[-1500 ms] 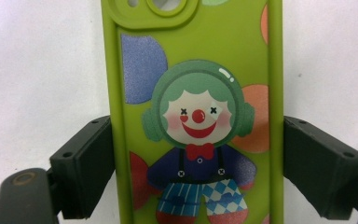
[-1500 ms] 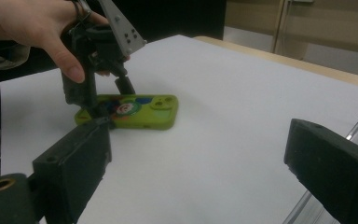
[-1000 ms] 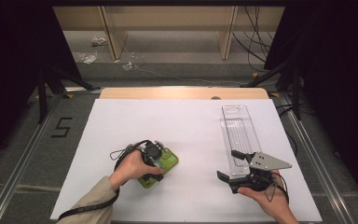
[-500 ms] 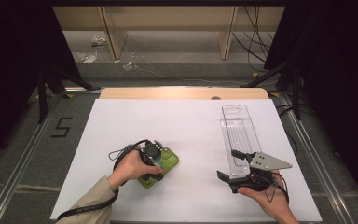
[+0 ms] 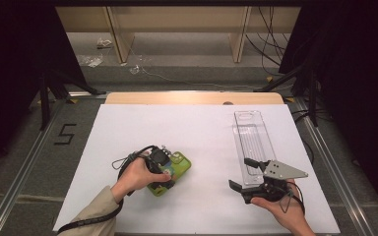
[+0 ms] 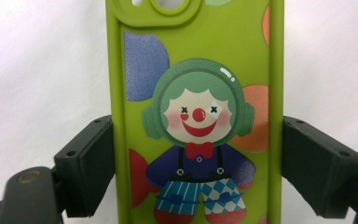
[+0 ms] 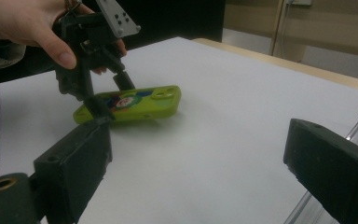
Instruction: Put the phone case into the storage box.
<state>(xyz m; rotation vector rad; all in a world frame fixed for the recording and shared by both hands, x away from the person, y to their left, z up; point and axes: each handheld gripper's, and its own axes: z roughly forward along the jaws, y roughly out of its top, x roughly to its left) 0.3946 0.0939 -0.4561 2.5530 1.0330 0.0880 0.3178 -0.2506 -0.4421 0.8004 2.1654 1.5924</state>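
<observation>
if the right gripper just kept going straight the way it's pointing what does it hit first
Probably the green clown phone case that the left gripper holds. In the right gripper view, bare white table lies between the right gripper's open jaws, with the case ahead, left of centre. Depth is unclear, so it might pass beside it.

1. A big white sheet (image 5: 197,132) covers the table.
2. A strip of bare wood (image 5: 192,98) shows along the far edge of the table.
3. The grey floor (image 5: 24,162) lies around the table.
4. A black number 5 (image 5: 65,133) is marked on the floor to the left of the table.
5. Two wooden legs (image 5: 118,34) stand on the floor past the table.
6. Bits of clear wrap (image 5: 91,59) lie on the floor near the left wooden leg.
7. Black cords (image 5: 268,44) hang down at the back right.
</observation>
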